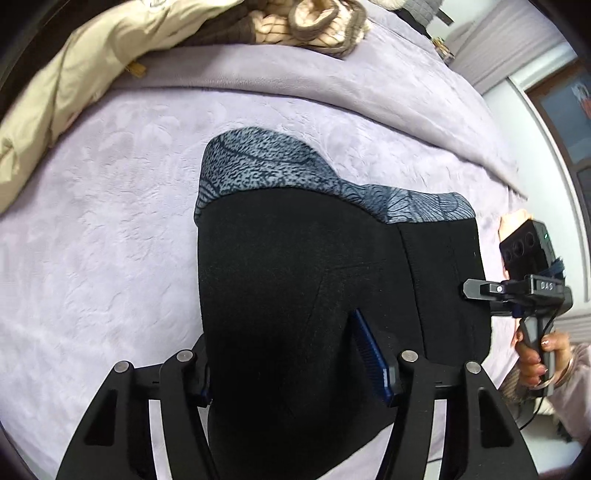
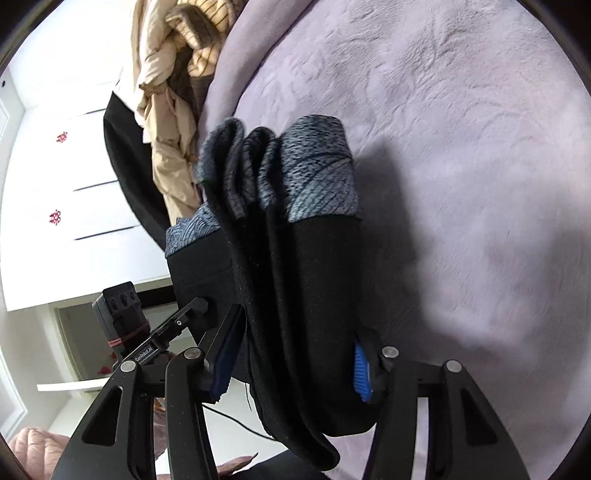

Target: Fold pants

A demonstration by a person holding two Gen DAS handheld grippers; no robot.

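Pants (image 1: 295, 288) held up between both our grippers above the lilac bedspread (image 1: 110, 221).

We see the black cloth with its grey patterned lining (image 1: 266, 162) hanging over the middle of the bed, folded into several layers in the right wrist view. At the far edge lie a beige jacket (image 1: 66, 74) and a brown-and-cream knit heap (image 1: 317, 22); white drawers (image 2: 66, 166) stand to the left in the right wrist view. Nothing lies between the cloth and the cover below. Our left gripper (image 1: 295, 373) stands fairly wide, its blue pads (image 1: 369, 354) pressing a thick bunch of the cloth. Our right gripper (image 2: 291, 369) likewise clamps the stacked layers, pads (image 2: 362, 373) against the fabric.
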